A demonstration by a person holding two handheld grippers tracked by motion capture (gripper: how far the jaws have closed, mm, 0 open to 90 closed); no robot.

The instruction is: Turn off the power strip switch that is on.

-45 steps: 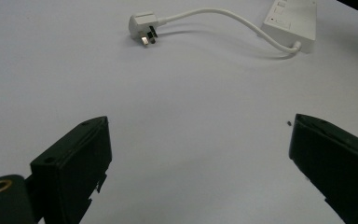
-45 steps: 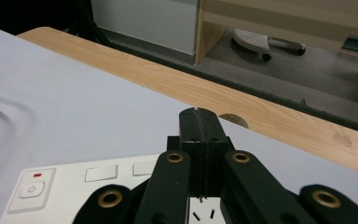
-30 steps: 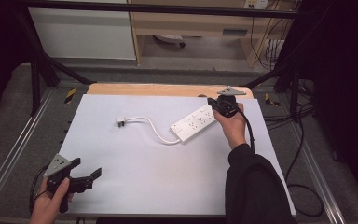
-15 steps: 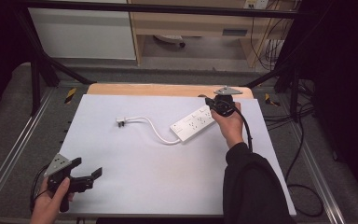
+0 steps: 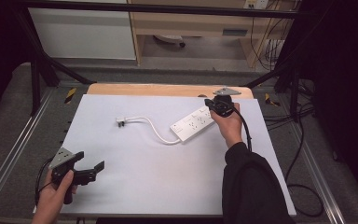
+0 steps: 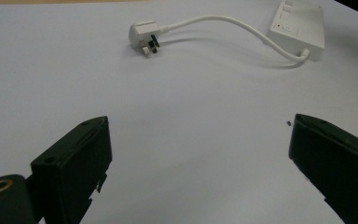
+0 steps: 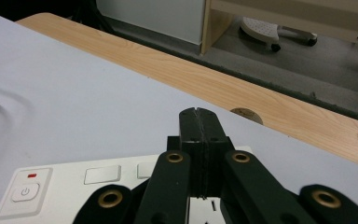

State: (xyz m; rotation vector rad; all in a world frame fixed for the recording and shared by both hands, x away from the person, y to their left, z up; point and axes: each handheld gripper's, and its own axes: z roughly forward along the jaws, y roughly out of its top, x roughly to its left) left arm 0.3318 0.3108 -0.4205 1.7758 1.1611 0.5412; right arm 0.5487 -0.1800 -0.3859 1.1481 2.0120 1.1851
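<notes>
A white power strip (image 5: 193, 124) lay on the white table (image 5: 168, 186) toward its far right, its cord curling left to the plug (image 5: 120, 122). The right gripper (image 5: 213, 106) sat over the strip's far end, jaws pressed together with nothing between them. The left gripper (image 5: 95, 169) rested near the front left corner, jaws spread wide and empty
</notes>
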